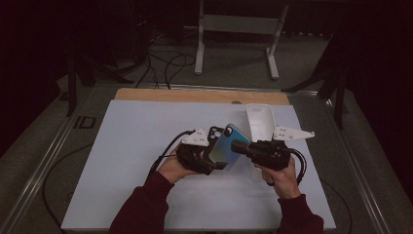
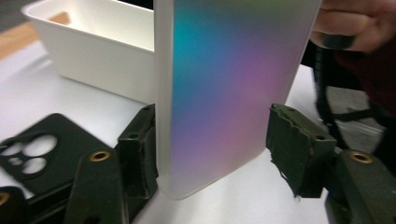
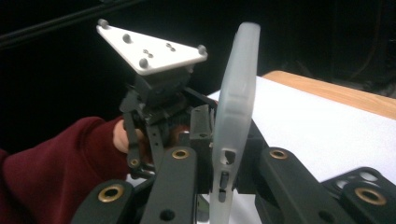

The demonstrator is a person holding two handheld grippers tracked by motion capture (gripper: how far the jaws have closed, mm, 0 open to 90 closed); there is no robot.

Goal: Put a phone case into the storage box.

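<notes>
Right fingers [image 3: 196, 154] clamping phone case [image 1: 229, 145], white bin [image 1: 259, 122] behind

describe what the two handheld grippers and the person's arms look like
Both are black, blocky handheld units. The left gripper and right gripper each carry a pale three-cornered plate dotted with small studs on top, and trail a black cable. The tongs are two flat black jaws pinned with brass-coloured rivets. The person wears dark red sleeves, and one fingernail is painted dark.
</notes>
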